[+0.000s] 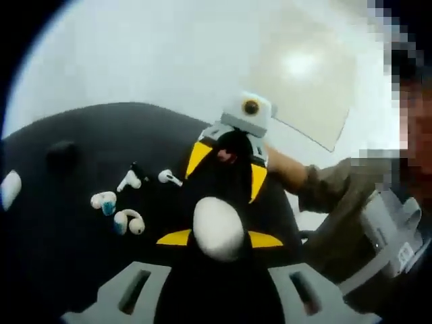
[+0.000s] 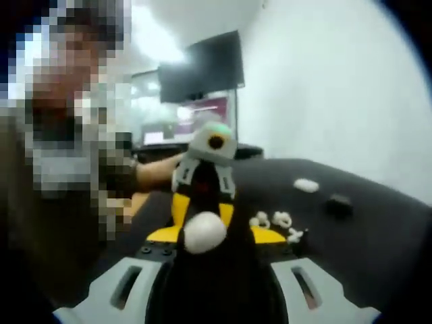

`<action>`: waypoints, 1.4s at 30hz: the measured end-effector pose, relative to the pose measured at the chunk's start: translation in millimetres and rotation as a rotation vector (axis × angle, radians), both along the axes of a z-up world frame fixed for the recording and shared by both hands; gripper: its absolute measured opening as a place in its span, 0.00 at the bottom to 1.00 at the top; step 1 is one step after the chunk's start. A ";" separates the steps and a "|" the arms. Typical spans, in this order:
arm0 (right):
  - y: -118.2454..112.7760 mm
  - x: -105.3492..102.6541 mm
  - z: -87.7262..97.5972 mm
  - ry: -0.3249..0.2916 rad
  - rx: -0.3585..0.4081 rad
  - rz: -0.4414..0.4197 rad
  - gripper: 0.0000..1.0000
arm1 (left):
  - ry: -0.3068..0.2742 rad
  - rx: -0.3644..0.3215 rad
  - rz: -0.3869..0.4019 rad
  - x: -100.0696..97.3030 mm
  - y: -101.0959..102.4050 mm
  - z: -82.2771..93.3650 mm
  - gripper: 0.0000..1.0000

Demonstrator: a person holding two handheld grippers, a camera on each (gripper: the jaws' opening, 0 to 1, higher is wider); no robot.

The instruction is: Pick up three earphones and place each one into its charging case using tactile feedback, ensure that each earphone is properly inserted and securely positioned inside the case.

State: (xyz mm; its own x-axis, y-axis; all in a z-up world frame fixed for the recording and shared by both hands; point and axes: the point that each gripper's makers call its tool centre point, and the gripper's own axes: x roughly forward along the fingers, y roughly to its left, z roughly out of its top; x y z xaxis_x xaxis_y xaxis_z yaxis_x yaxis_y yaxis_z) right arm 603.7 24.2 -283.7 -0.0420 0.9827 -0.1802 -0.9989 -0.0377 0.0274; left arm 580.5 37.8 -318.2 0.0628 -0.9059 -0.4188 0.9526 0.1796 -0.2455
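left tongs (image 1: 217, 233) + right tongs (image 2: 202, 233): both clamped on one white case (image 1: 217, 228) | earbuds (image 1: 118, 209) loose on desk (image 1: 61, 236) beyond tongs | none seated yet

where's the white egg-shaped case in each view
Left gripper view: the glossy white egg-shaped case sits low at centre, between both hand-held grippers' jaws.
Right gripper view: it sits just below centre, again between the jaws.
Shared landmark: the small white earphones on the black table, left of the case in the former, right in the latter.
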 end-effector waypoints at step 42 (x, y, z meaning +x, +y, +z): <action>18.3 -32.3 -27.8 -0.228 -0.126 0.117 0.21 | 0.045 -0.055 -0.020 -8.5 1.4 18.5 0.17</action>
State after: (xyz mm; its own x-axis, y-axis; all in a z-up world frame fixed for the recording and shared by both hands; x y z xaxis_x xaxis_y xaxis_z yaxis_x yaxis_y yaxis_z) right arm 571.3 42.5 -311.4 -0.0985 0.9429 -0.3182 -0.9689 -0.1638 -0.1857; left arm 571.9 39.2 -299.7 0.0272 -0.9284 -0.3706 0.9437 0.1461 -0.2968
